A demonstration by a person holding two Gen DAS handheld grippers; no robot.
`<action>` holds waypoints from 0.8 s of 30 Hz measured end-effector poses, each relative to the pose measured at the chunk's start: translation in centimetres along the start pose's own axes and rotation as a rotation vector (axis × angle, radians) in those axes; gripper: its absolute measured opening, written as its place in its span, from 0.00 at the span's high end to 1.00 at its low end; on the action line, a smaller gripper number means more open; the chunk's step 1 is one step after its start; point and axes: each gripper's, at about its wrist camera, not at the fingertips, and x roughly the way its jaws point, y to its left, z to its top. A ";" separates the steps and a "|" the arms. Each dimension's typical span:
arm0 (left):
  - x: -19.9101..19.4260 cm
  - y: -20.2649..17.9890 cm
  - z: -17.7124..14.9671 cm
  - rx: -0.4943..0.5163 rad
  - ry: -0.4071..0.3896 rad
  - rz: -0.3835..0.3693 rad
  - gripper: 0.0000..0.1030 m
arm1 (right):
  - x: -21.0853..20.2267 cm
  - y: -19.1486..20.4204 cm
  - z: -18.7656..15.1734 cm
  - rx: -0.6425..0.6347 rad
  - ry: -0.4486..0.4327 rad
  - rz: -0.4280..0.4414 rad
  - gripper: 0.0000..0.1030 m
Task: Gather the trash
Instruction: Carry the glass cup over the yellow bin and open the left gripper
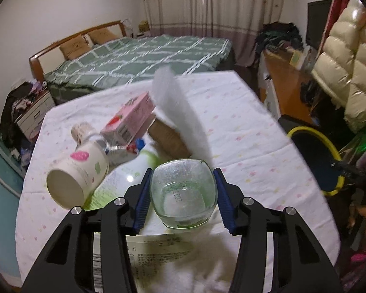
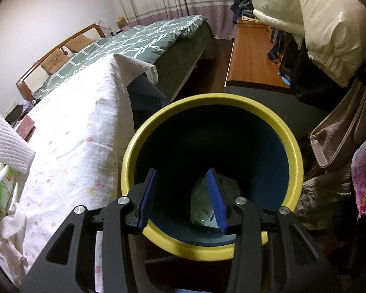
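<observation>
Left gripper (image 1: 183,193) clamped on clear cup (image 1: 184,193); right gripper (image 2: 183,195) parted, empty, above bin (image 2: 290,146); bin contents indistinct.

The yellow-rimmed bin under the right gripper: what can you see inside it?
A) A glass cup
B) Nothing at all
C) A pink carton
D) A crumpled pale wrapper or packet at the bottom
D: looking down into the yellow-rimmed bin from the right wrist view, a crumpled pale packet lies at its dark bottom, partly hidden behind one blue finger of the right gripper, whose jaws hold nothing.
</observation>
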 end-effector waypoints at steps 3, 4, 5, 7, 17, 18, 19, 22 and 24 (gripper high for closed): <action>-1.9 -1.5 0.9 0.025 -0.040 -0.040 0.53 | -1.2 -0.1 -0.2 0.000 -0.025 -0.001 0.61; -2.4 -2.1 1.3 0.034 -0.049 -0.056 0.53 | -1.5 -0.1 -0.2 0.001 -0.030 -0.002 0.61; -2.8 -3.0 1.7 0.046 -0.060 -0.079 0.53 | -2.0 -0.2 -0.3 0.002 -0.037 -0.004 0.61; -3.0 -4.4 2.4 0.067 -0.069 -0.112 0.53 | -3.0 -0.6 -0.6 0.004 -0.053 -0.012 0.61; 1.2 -15.8 5.3 0.176 -0.027 -0.273 0.53 | -7.2 -4.3 -2.5 0.026 -0.100 -0.098 0.61; 1.6 -16.9 5.3 0.181 -0.021 -0.287 0.53 | -7.5 -4.6 -2.7 0.028 -0.102 -0.107 0.61; 2.2 -18.4 5.5 0.190 -0.013 -0.304 0.53 | -7.8 -5.1 -3.0 0.031 -0.104 -0.114 0.61; 4.1 -22.1 5.8 0.219 0.007 -0.321 0.53 | -8.3 -6.3 -3.6 0.043 -0.104 -0.122 0.61; 5.4 -24.4 5.9 0.236 0.020 -0.331 0.53 | -8.5 -7.2 -4.0 0.054 -0.102 -0.127 0.60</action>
